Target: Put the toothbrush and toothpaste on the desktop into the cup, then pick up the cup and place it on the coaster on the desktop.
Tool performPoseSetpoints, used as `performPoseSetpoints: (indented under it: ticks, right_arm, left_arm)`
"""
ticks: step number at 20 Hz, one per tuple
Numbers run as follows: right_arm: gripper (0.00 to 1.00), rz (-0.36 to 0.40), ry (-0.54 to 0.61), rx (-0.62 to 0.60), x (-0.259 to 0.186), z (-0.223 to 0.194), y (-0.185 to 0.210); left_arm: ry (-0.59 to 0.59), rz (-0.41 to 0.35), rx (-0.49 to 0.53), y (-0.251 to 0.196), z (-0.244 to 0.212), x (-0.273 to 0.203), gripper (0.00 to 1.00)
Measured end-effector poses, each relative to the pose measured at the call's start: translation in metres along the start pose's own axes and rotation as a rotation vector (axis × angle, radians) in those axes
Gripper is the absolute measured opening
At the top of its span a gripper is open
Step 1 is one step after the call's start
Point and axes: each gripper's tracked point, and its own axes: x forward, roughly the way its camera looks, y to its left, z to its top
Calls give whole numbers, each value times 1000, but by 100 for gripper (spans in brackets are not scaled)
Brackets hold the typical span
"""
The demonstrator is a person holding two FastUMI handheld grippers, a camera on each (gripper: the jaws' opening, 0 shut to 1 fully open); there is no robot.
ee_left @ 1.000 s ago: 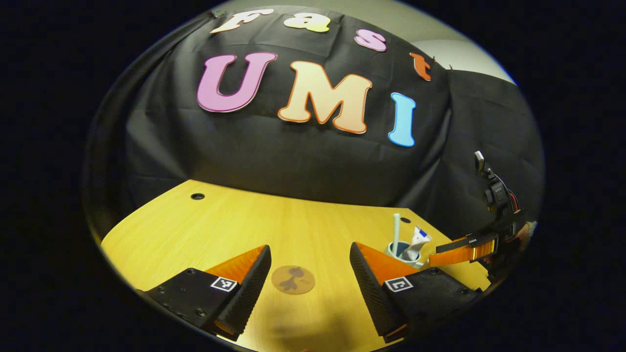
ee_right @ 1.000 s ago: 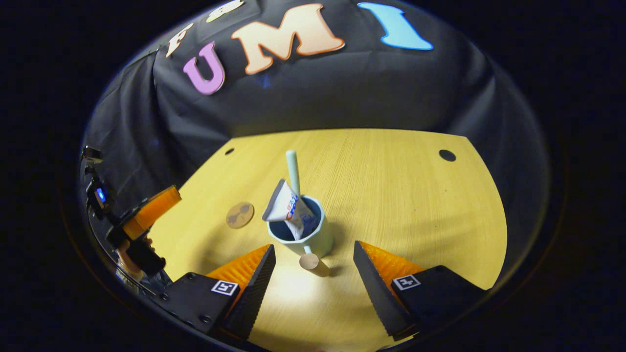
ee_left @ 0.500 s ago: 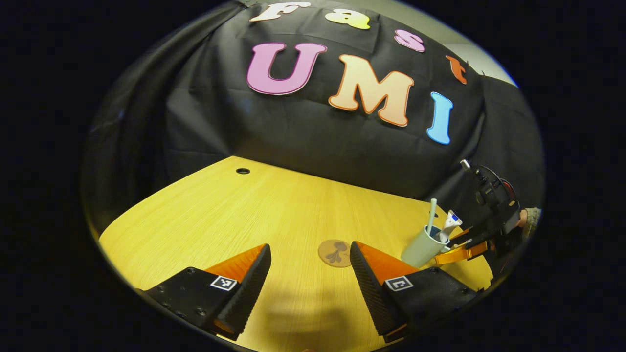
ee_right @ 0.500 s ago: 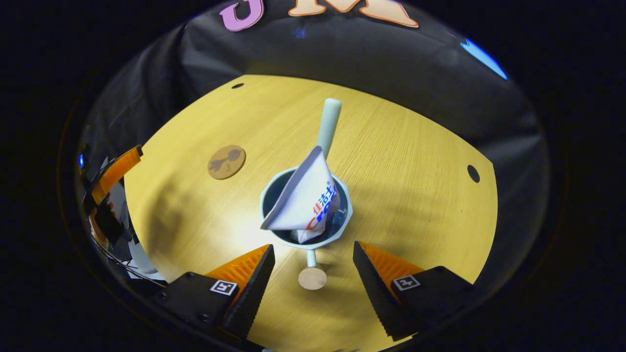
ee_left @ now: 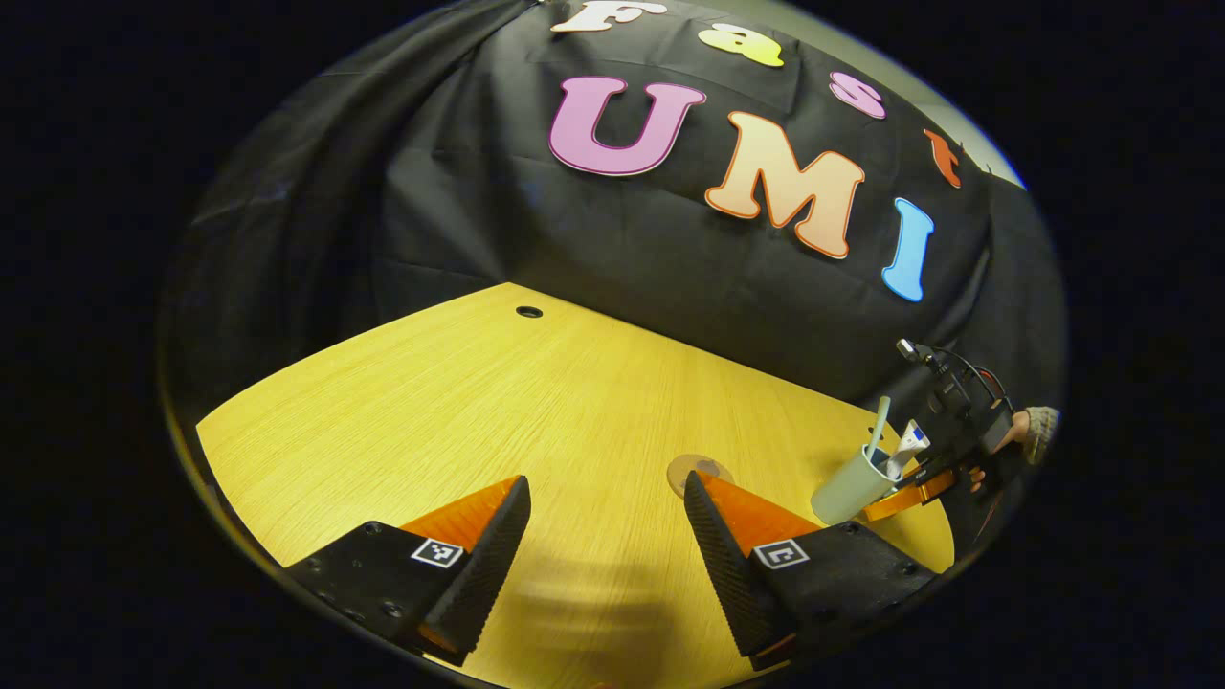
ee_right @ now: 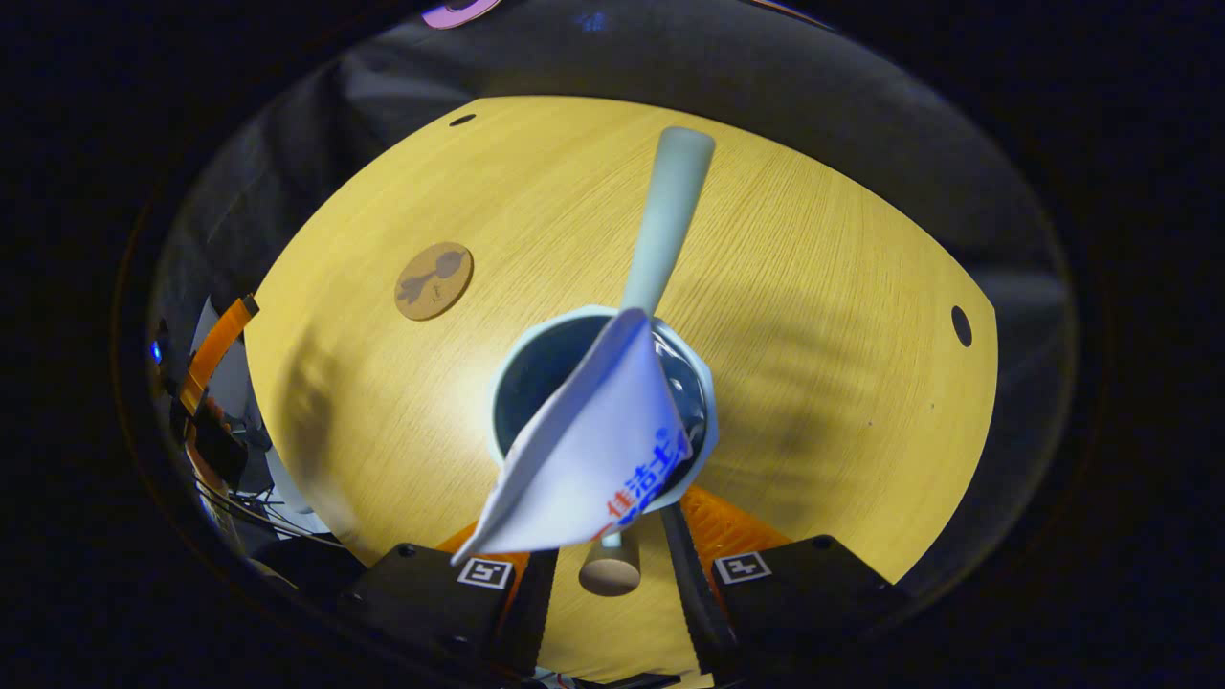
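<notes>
I am closing my right gripper [ee_right: 605,612] around the cup's [ee_right: 696,457] wooden-tipped handle [ee_right: 610,572]; contact is unclear. My left gripper [ee_left: 605,545] gapes beside the coaster [ee_right: 434,280]. Toothbrush [ee_right: 665,218] and toothpaste [ee_right: 584,457] lean high; tilting risks spilling them.

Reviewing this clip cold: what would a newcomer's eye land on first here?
In the right gripper view, the white toothpaste tube juts from the pale cup toward the camera, the toothbrush standing behind it. The right gripper has its fingers drawn close beside the cup's wooden handle. The round coaster lies bare on the desk, off to the left.
</notes>
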Motion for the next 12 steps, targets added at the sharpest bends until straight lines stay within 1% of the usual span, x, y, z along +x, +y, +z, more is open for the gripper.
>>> performPoseSetpoints:
  ticks: [3,5,8,11,12]
  right_arm:
    - [31,-16,30,32,-1,-4,-1]
    - [27,-27,33,42,-1,-2,-1]
    - [27,-51,30,54,-3,0,-1]
    - [25,-81,12,52,-5,4,-3]
    - [27,-85,8,53,-6,5,-2]
  left_arm:
    - [1,20,-9,6,-4,-3,93]
    - [3,25,-16,7,-4,-5,94]
    - [21,57,-5,12,-7,-4,94]
    - [28,46,-1,8,-7,-5,94]
    - [34,41,3,7,-9,-4,94]
